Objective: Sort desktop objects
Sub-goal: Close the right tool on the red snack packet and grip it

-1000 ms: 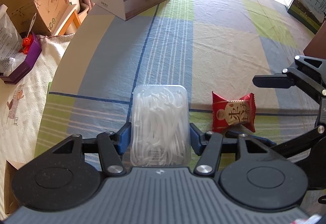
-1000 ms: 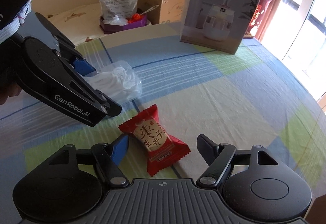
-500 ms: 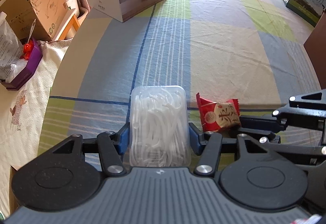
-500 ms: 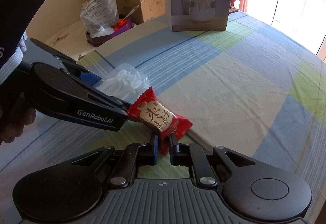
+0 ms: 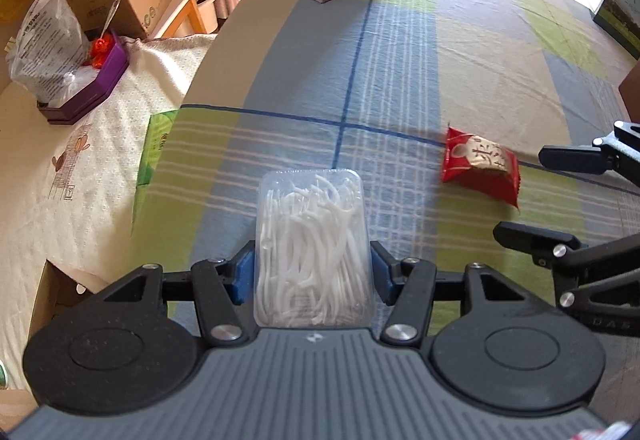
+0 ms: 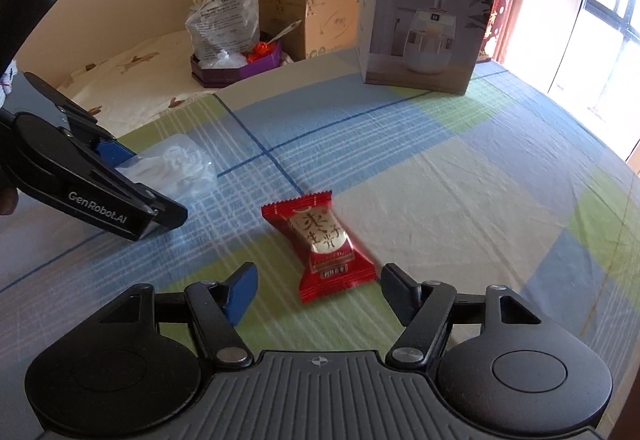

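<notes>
Floss-pick box [image 5: 312, 244], clear and rectangular, sits clamped between the blue pads of the left gripper [image 5: 312, 272], long axis running straight forward along the fingers, low over the checked tablecloth [image 5: 400, 80]. Right gripper [image 6: 318, 292] hangs with jaws wide apart, holding nothing. Red snack packet [image 6: 322, 244] lies flat on the cloth just ahead of those jaws, long axis angled away toward the left, apart from the box. Humidifier carton [image 6: 424, 24] stands upright at the far edge. Purple tray [image 6: 236, 66] sits beyond the table.
</notes>
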